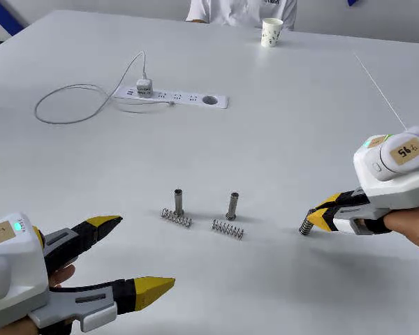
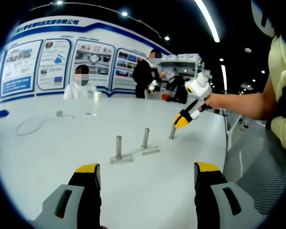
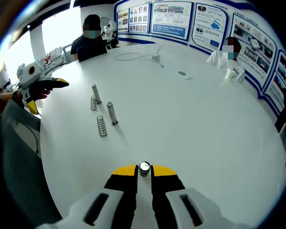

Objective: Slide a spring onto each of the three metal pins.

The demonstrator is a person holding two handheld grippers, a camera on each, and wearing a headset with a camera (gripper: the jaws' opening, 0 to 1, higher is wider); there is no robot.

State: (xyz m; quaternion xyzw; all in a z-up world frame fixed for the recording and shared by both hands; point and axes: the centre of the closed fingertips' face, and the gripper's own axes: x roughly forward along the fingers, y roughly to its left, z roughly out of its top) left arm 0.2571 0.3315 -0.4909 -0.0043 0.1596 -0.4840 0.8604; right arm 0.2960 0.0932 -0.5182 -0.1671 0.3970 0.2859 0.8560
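Note:
Two metal pins stand upright mid-table, the left pin (image 1: pixel 178 201) and the right pin (image 1: pixel 232 205). A loose spring (image 1: pixel 176 218) lies in front of the left pin, and a second spring (image 1: pixel 228 228) lies in front of the right one. My right gripper (image 1: pixel 314 220) is shut on a third pin (image 1: pixel 306 227), whose lower end rests on the table and looks wrapped in spring coils. That pin's round top (image 3: pixel 144 167) shows between the yellow tips. My left gripper (image 1: pixel 143 252) is held open at the near left, with nothing between its jaws.
A white power strip (image 1: pixel 171 98) with a plugged charger and a looped cable (image 1: pixel 63 105) lies at the back left. A paper cup (image 1: pixel 271 32) stands at the far edge by a seated person (image 1: pixel 241 10). Bare table surrounds the pins.

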